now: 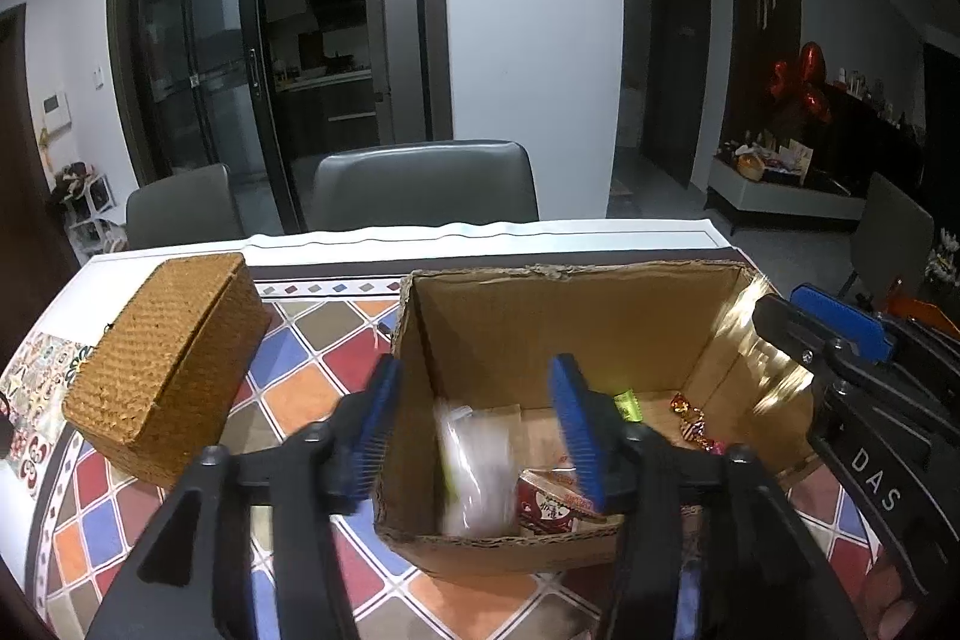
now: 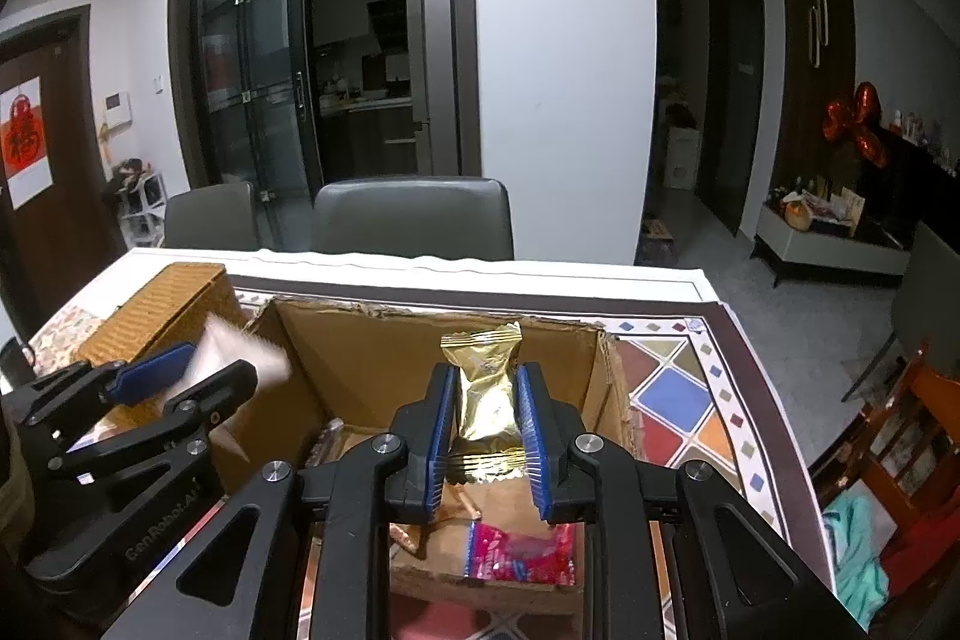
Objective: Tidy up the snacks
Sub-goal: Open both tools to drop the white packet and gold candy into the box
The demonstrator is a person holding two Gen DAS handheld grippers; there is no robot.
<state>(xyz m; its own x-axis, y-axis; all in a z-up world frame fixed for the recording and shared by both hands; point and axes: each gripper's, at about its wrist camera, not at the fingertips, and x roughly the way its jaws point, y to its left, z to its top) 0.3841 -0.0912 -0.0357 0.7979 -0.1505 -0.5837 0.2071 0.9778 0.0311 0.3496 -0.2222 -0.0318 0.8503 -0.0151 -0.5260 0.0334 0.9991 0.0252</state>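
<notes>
The cardboard box (image 1: pixel 540 340) is matt brown corrugated board with rough, torn top edges. The woven basket (image 1: pixel 171 370) has a coarse, ribbed fibre surface, tan and matt. The tablecloth (image 1: pixel 312 382) is smooth, printed with coloured diamonds, with a slight sheen. The gold packet (image 2: pixel 486 388) is glossy metallic foil, crimped at its end seams. The pink packet (image 2: pixel 519 550) is shiny plastic film. The right gripper (image 2: pixel 483 439) is matt black plastic with bright metal screw heads; its blue pads (image 2: pixel 441 430) are finely ribbed. The chair (image 2: pixel 414 217) back is smooth grey leather-like upholstery.
</notes>
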